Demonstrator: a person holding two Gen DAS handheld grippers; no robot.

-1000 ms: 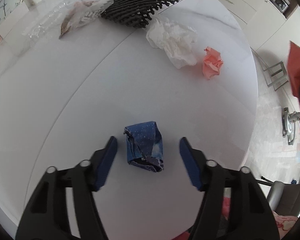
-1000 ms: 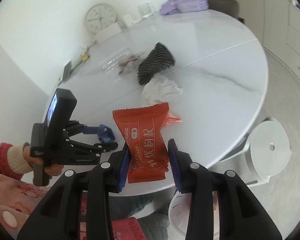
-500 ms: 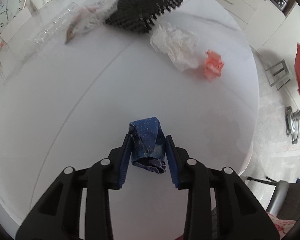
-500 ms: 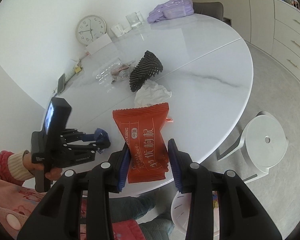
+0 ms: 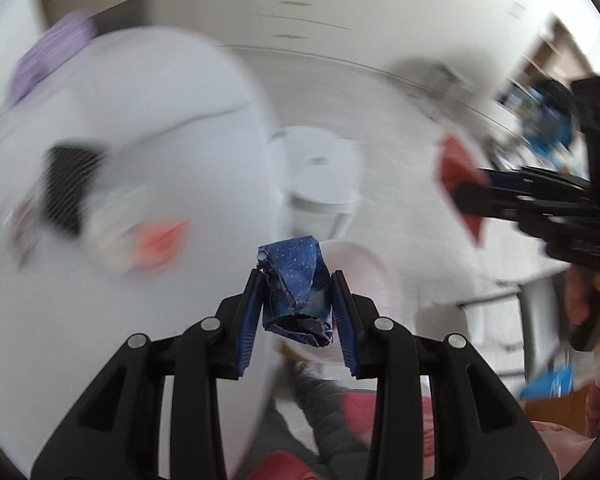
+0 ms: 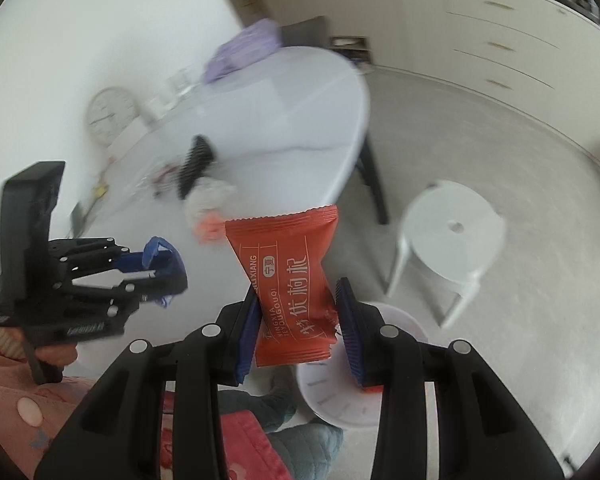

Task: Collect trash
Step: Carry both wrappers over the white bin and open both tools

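Note:
My left gripper (image 5: 298, 312) is shut on a crumpled dark blue wrapper (image 5: 296, 280), lifted off the white table (image 5: 120, 320) and held past its edge above a white bin (image 5: 360, 264). In the right wrist view that same left gripper (image 6: 162, 270) hangs at the left with the blue wrapper (image 6: 156, 246) in it. My right gripper (image 6: 298, 312) is shut on a red snack packet (image 6: 290, 276) above the white bin (image 6: 340, 396); in the left wrist view the right gripper (image 5: 472, 196) with its red packet (image 5: 456, 176) shows at the right.
On the table lie a pink paper ball (image 5: 160, 240), white crumpled tissue (image 6: 210, 196), black foam netting (image 5: 70, 184) and a purple bag (image 6: 244, 50). A white stool (image 6: 450, 240) stands on the floor beside the bin. A person's legs (image 5: 332, 420) are below.
My left gripper closed on the blue wrapper, lifted it off the table and swung right past the edge toward the bin. The right gripper swung right with the red packet, over the bin.

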